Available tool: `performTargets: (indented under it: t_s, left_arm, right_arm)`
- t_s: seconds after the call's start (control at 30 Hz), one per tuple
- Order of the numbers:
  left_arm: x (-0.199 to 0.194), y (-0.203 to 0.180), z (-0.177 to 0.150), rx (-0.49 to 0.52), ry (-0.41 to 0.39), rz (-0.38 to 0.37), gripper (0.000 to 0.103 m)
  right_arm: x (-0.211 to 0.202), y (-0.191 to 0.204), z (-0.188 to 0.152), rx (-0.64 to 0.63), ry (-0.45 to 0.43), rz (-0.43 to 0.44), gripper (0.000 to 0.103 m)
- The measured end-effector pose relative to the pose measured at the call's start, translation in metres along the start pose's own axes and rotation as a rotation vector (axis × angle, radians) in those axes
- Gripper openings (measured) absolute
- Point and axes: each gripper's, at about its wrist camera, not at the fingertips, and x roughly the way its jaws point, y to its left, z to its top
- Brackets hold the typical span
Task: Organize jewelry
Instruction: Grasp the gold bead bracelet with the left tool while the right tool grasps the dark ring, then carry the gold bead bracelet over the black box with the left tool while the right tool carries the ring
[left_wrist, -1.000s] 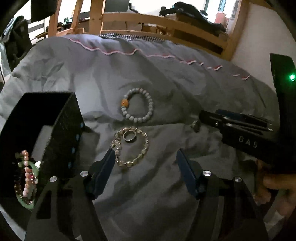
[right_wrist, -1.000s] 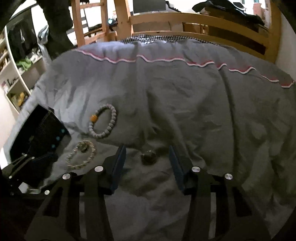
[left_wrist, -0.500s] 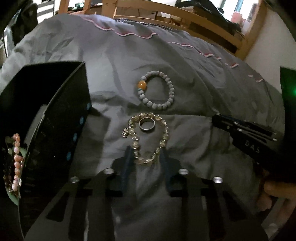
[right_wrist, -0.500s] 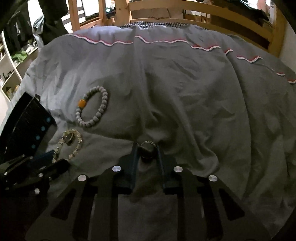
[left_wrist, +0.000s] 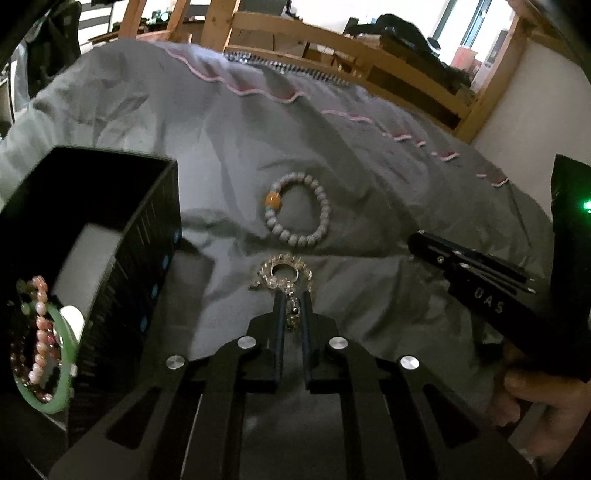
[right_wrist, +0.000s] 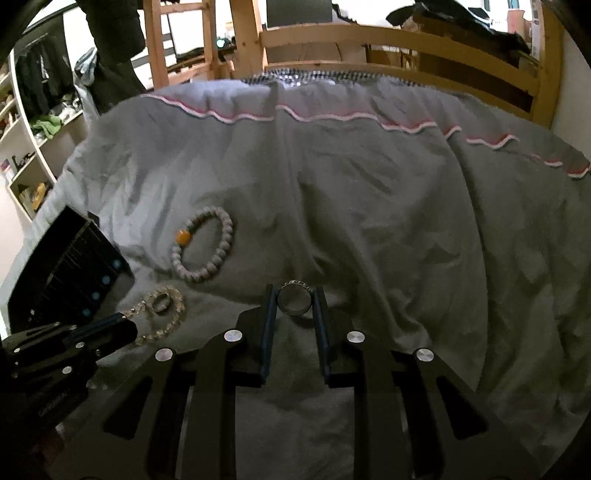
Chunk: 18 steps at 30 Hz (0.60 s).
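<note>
Jewelry count on the bed

Two bracelets (left_wrist: 297, 212) (left_wrist: 284, 271) and two rings (right_wrist: 294, 300) (left_wrist: 284, 272) outside; one box (left_wrist: 147, 258) at left holds several bracelets (left_wrist: 44, 332).

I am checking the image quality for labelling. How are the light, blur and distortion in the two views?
Left wrist view: dim quilt, overexposed windows behind, fisheye bending at the edges, clear bead bracelet slightly blurred near the left gripper. Right wrist view: equally dim, curved bed frame, dark ring in the right gripper fairly sharp.
</note>
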Motion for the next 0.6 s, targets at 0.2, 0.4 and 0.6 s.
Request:
performTargets:
  t_s: [0.2,0.4,0.6]
  left_arm:
    - [-0.008,-0.007,0.004,0.030,-0.017,0.010,0.007]
    - [-0.015,-0.013,0.014,0.031,-0.053,-0.010,0.007]
    - [-0.025,-0.017,0.022,0.027,-0.080,-0.032,0.007]
  right_arm:
    - [-0.006,0.001,0.002,0.006,-0.020,0.006,0.020]
    - [-0.016,0.003,0.004,0.007,-0.053,0.019,0.020]
    - [-0.018,0.008,0.004,-0.006,-0.057,0.016,0.020]
